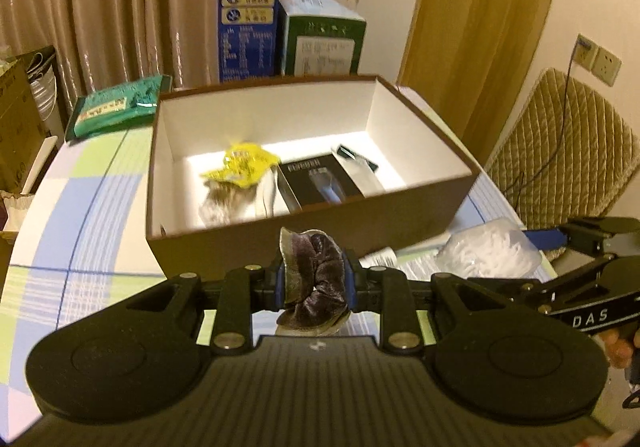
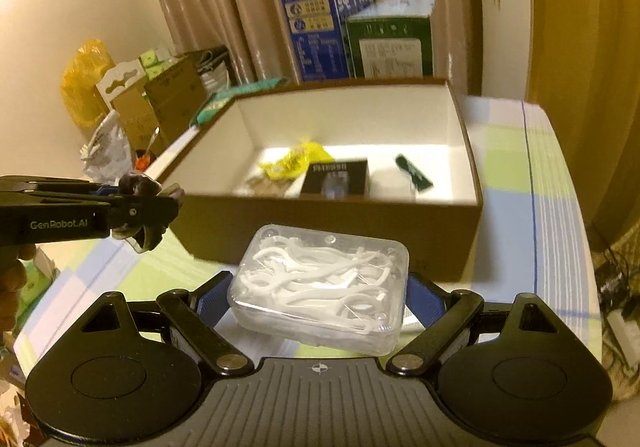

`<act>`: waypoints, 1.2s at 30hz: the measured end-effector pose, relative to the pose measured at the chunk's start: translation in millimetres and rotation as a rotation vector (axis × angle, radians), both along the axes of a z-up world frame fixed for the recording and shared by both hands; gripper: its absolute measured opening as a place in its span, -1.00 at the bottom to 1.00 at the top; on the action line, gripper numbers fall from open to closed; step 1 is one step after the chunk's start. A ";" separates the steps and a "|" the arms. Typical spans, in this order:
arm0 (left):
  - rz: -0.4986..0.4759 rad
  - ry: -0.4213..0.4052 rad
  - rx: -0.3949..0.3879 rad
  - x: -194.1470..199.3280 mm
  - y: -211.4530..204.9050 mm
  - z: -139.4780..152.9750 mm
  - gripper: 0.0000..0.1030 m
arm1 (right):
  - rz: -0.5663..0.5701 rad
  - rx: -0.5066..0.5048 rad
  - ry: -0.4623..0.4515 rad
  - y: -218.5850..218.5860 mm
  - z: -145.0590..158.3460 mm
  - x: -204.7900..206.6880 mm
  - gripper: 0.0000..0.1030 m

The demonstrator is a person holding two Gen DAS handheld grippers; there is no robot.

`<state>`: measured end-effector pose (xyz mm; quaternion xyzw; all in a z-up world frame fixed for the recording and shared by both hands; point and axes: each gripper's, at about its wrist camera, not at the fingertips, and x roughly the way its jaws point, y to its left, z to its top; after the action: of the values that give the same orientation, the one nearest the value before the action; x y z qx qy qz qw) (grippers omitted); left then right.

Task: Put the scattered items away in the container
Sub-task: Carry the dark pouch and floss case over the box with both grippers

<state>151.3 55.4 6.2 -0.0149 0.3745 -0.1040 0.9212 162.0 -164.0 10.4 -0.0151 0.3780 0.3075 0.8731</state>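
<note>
Carrying both finds boxward, left gripper [image 1: 315, 287] pinching the velvet scrunchie [image 1: 316, 279], right gripper [image 2: 318, 297] clamping the floss-pick case [image 2: 320, 287], brown box [image 1: 240, 243] ahead awaiting drops.

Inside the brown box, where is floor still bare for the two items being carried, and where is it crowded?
The brown cardboard box has bare white floor along its far wall and in its left part, beside the yellow wrapper. The near middle is crowded: wrapper, black carton and dark flat item lie close together. A narrow strip stays free by the right wall.
</note>
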 end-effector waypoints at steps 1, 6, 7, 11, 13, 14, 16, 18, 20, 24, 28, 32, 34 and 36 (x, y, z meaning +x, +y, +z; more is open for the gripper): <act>0.002 -0.008 -0.003 3.9 1.8 2.7 -0.56 | 0.002 0.004 -0.009 1.9 3.3 3.5 0.71; 0.010 -0.047 0.013 23.7 9.1 14.0 -0.56 | 0.013 0.021 -0.044 9.4 18.1 24.6 0.71; 0.013 -0.051 0.011 28.4 11.4 15.6 -0.56 | 0.013 0.026 -0.050 11.2 21.1 30.0 0.71; 0.015 -0.061 0.030 50.5 18.0 19.9 -0.56 | 0.000 0.025 -0.074 18.9 28.6 53.9 0.71; 0.013 -0.065 0.034 60.6 20.4 21.5 -0.56 | -0.006 0.030 -0.075 24.0 30.3 68.2 0.71; 0.012 -0.065 0.034 66.8 21.3 21.8 -0.56 | -0.008 0.030 -0.074 26.4 30.2 76.2 0.71; 0.005 -0.063 0.037 80.6 22.3 20.9 -0.56 | -0.015 0.023 -0.074 32.1 28.8 89.3 0.71; 0.003 -0.059 0.048 94.5 21.9 18.7 -0.56 | -0.022 0.012 -0.077 38.5 26.1 103.8 0.71; -0.001 -0.051 0.052 108.3 22.3 15.9 -0.56 | -0.026 0.000 -0.079 46.1 22.4 118.0 0.71; -0.002 -0.029 0.060 137.9 23.2 5.7 -0.56 | -0.029 -0.033 -0.086 60.7 13.9 143.5 0.71; 0.002 -0.005 0.085 166.2 25.9 -6.9 -0.56 | -0.028 -0.060 -0.084 74.1 4.8 168.5 0.71; 0.013 0.020 0.109 195.5 30.6 -20.0 -0.56 | -0.025 -0.077 -0.072 84.9 -5.0 190.1 0.71; 0.019 0.031 0.111 208.2 33.9 -25.6 -0.56 | -0.025 -0.089 -0.069 90.0 -9.8 198.8 0.71; 0.025 0.040 0.121 219.9 36.5 -31.8 -0.56 | -0.023 -0.095 -0.065 94.0 -14.8 206.6 0.71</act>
<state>371.2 91.9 -25.6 0.0339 0.3984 -0.0693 0.9140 368.6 -70.1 -4.4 -0.0622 0.3636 0.2783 0.8868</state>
